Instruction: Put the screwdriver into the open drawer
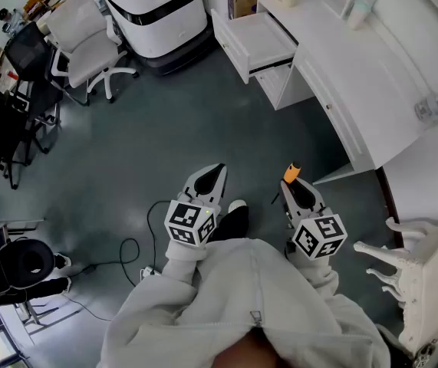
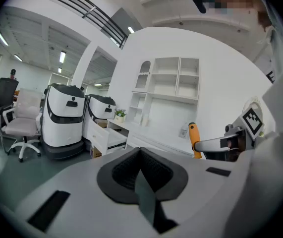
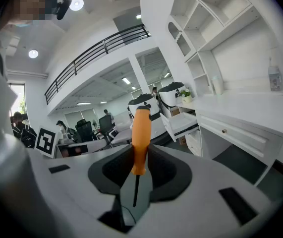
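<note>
Carrying looked like the reason for the hold: the right gripper (image 1: 298, 192) had the screwdriver (image 3: 141, 133) out in front of the person, orange handle poking past the tips, ready for the open drawer (image 1: 258, 43) far off by the white desk (image 1: 357, 75). Its 2 jaws were open only a little, pinching the handle's lower end. The left gripper (image 1: 209, 181) had its jaws together, holding nothing.

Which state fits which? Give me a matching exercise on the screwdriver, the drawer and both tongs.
Things:
1 screwdriver
2 drawer
3 left tongs
4 right tongs

States:
A shut, nothing between them
B pulled open
C orange handle, standing out past the tips
D shut on the screwdriver

Pairs: 1-C; 2-B; 3-A; 4-D
</note>
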`<state>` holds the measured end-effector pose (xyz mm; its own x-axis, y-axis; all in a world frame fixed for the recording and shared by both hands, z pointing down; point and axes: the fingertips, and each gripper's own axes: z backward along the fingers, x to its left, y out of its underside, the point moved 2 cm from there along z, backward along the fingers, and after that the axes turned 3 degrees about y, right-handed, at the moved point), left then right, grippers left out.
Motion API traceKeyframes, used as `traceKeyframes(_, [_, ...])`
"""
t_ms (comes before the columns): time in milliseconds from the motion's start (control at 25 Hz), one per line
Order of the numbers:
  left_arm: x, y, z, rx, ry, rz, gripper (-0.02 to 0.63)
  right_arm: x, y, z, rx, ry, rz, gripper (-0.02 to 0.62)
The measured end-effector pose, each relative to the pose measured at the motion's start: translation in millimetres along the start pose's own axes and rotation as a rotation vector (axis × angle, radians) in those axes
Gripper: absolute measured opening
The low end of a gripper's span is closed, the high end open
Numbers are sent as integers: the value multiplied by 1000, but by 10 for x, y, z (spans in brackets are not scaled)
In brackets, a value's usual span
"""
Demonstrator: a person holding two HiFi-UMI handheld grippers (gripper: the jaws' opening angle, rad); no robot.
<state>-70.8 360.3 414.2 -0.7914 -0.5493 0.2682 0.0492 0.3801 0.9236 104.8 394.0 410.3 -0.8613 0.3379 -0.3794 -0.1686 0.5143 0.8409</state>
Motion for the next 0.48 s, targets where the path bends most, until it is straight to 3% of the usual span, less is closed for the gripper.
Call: traceKeyframes(480, [-814,519,785,18,-14,-4,17,246,580,1025,-12,-26,-56,104])
